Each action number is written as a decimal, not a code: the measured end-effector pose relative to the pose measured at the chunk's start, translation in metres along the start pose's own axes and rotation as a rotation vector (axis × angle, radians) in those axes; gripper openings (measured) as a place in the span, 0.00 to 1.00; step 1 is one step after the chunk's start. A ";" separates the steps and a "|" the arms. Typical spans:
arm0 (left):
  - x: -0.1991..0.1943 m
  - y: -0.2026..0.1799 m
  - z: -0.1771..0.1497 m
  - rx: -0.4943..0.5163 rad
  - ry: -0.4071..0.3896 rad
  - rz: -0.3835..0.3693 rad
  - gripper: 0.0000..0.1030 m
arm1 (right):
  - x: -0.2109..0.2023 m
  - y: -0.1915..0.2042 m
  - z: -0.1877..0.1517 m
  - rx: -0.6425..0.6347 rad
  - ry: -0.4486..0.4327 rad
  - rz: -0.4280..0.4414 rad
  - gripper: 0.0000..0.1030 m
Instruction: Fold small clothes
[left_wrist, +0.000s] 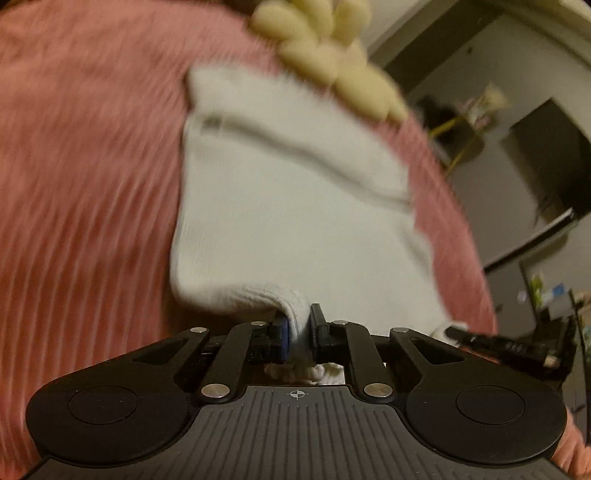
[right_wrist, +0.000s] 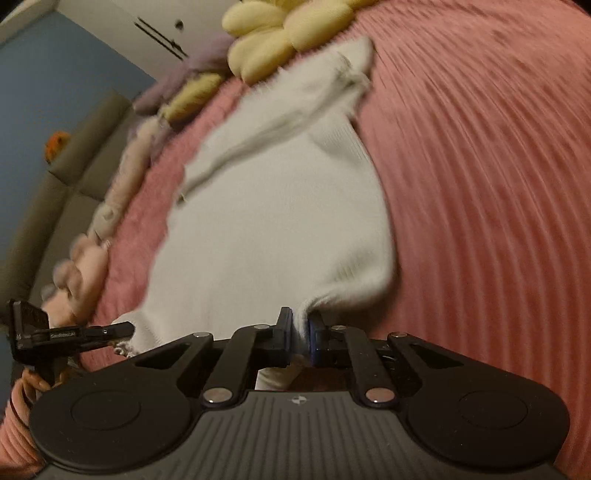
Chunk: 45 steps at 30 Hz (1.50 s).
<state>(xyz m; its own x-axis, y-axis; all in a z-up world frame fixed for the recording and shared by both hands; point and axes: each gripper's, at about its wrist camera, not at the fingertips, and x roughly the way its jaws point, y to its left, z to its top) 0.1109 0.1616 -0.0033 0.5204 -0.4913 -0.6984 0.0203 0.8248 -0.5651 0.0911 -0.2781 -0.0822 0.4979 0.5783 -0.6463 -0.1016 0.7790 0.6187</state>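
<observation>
The small white knit garment lies on the pink ribbed blanket, near its edge with yellow puffy petals. The left hand-held gripper and right hand-held gripper each pinch a near corner tight. Lift both corners evenly so the fold lands straight.

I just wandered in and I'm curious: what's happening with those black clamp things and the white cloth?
A person is folding a small white garment on a pink ribbed blanket. Each hand holds a two-finger gripper. The left gripper and the right gripper are both pinched shut on the garment's near edge, one at each corner. Yellow flower-shaped cushions lie at the far end.
</observation>
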 end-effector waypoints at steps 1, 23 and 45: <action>0.001 -0.003 0.011 0.006 -0.033 0.008 0.13 | 0.004 0.005 0.011 -0.010 -0.026 -0.003 0.08; 0.054 0.034 0.074 0.068 -0.276 0.292 0.64 | 0.077 0.005 0.102 -0.256 -0.197 -0.309 0.45; 0.092 0.008 0.097 0.174 -0.146 0.310 0.11 | 0.113 0.018 0.121 -0.392 -0.142 -0.349 0.11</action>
<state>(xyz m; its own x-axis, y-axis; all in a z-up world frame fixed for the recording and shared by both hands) 0.2414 0.1498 -0.0293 0.6404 -0.1764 -0.7475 -0.0188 0.9694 -0.2448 0.2497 -0.2279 -0.0899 0.6684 0.2515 -0.7000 -0.2095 0.9667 0.1473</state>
